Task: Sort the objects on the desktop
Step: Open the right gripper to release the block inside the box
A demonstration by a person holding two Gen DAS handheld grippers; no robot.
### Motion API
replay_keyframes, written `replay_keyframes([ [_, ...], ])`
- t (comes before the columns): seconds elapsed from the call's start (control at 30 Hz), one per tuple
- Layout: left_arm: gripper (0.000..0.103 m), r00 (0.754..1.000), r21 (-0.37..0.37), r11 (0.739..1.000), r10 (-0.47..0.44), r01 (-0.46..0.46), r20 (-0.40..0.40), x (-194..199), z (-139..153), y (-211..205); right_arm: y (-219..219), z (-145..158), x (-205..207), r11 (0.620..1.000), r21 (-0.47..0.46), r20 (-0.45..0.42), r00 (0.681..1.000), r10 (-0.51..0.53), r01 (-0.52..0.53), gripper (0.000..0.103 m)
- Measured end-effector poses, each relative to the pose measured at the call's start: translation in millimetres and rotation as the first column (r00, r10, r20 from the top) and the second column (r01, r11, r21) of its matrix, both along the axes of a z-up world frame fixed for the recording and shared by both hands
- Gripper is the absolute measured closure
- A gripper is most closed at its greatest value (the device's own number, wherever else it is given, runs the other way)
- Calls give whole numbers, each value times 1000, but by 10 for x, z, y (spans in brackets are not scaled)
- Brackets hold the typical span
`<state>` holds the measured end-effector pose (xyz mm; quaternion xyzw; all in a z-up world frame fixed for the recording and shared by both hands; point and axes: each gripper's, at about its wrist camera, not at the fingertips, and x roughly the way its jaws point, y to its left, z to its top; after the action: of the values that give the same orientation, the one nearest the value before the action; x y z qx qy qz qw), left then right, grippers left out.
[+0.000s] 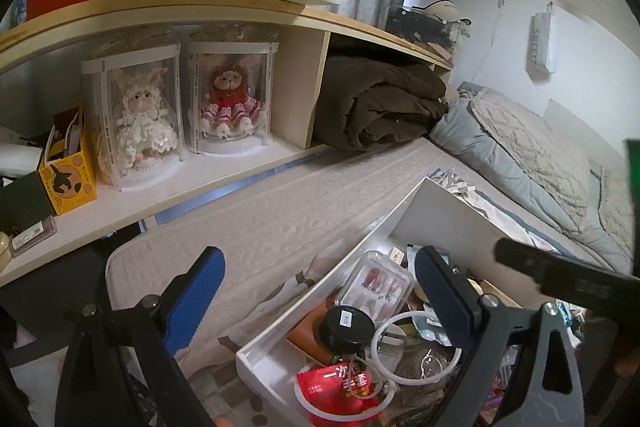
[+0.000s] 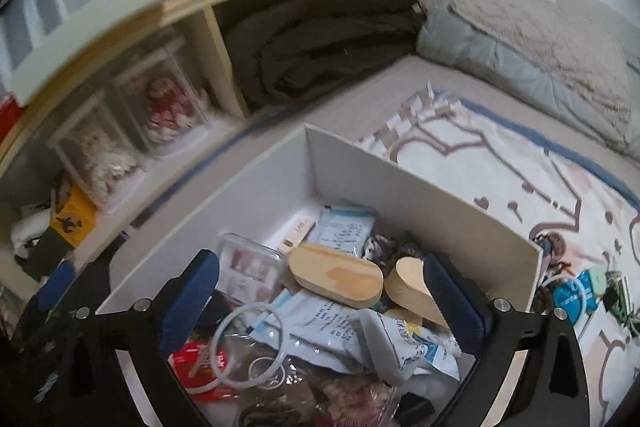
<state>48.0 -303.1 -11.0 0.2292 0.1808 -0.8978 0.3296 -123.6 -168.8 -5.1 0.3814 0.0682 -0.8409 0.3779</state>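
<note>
Two cased dolls stand on the shelf (image 1: 224,163): a white doll (image 1: 141,115) and a red doll (image 1: 231,98). One white box (image 2: 400,183) on the bed holds two wooden pieces (image 2: 336,277), one clear case (image 2: 250,263), one white ring (image 2: 248,343), and one red packet (image 1: 344,387).

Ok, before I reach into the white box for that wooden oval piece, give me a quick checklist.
1. Right tool open: ok, nothing between its pads.
2. Left tool open: ok.
3. Wooden oval piece exposed on top of the pile: ok.
4. White ring clear of it: ok, lies lower left.
5. White box wall clear of the approach: ok.
6. Piece free of the packets beneath: cannot tell.
</note>
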Motion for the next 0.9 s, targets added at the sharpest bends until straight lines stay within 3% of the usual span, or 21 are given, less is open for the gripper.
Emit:
replay_keyframes([
  [0.43, 6, 1000, -55, 998, -1, 2, 19, -23, 69, 147, 649, 184, 301, 994, -95, -167, 984, -61, 45, 0],
  [0.9, 0, 999, -128, 991, -43, 44, 7, -81, 221, 469, 1205, 274, 496, 979, -192, -233, 966, -110, 66, 0],
])
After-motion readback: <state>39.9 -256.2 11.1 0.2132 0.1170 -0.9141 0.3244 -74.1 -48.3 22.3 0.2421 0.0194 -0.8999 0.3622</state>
